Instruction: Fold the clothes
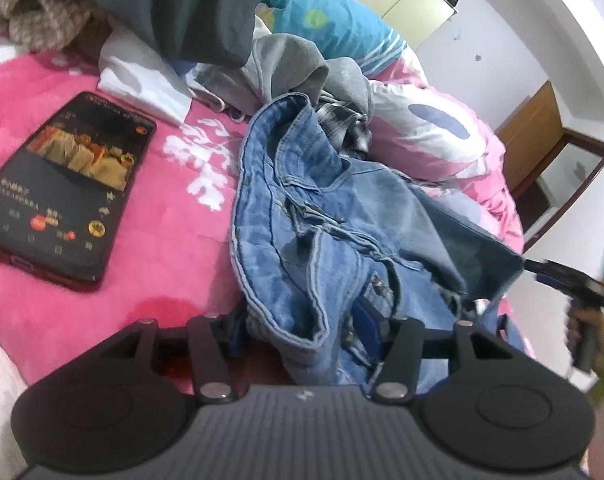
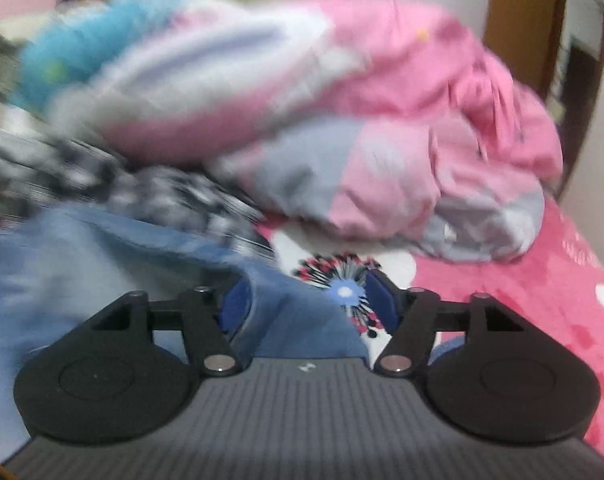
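On the pink bed, jeans lie between the left hand-held gripper's fingers.

Right gripper jaws apart, jeans between; quilt behind.

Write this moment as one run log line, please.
jeans on pink bed | left hand-held gripper open around denim | phone beside

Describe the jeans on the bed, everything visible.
The jeans are faded light-blue denim, crumpled and unfolded on the pink blanket, with pale stitching, belt loops and metal rivets showing. The waistband gapes open toward a plaid garment. Denim bunches between the left gripper fingers; the right view is blurred.
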`<state>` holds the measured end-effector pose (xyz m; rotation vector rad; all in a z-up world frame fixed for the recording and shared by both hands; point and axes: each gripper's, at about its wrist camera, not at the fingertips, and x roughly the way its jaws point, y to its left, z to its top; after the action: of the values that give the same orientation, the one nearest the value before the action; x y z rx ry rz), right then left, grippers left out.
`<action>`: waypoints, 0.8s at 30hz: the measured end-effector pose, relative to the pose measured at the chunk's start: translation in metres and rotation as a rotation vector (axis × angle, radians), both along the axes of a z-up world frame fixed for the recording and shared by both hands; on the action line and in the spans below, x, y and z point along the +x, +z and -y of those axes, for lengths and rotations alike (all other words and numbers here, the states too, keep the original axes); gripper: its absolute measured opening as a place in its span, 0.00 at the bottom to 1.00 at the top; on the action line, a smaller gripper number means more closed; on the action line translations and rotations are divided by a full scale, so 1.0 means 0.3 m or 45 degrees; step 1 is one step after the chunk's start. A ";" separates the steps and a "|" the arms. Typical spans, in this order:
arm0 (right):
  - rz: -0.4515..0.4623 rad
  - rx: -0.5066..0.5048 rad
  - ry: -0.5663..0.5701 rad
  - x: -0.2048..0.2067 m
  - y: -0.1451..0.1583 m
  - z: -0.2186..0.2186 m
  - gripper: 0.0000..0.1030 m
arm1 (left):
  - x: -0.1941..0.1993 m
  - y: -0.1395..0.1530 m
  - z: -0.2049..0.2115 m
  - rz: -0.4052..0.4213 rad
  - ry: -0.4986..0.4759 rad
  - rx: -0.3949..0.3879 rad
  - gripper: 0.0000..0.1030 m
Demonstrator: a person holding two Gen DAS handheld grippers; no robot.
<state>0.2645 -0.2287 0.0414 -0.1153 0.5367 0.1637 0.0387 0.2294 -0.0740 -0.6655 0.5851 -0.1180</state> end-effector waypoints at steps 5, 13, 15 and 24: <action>-0.005 0.033 0.421 -0.399 0.057 -0.129 0.79 | -0.014 -0.004 0.022 -0.012 -0.058 -0.039 0.56; -0.085 -0.635 0.911 -0.703 -0.253 -0.514 0.78 | 0.025 -0.014 0.046 -0.084 0.032 -0.095 0.15; -0.080 -0.698 0.906 -0.691 -0.272 -0.538 0.70 | 0.011 0.012 0.038 -0.056 0.052 -0.109 0.13; -0.285 -0.414 1.098 -0.787 -0.125 -0.552 0.02 | -0.066 0.088 -0.179 -0.110 0.066 -0.450 0.11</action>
<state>0.0284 -0.0632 0.0038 -0.6520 0.7079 0.9385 0.0189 0.2832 -0.0475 -1.0321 0.6359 -0.1465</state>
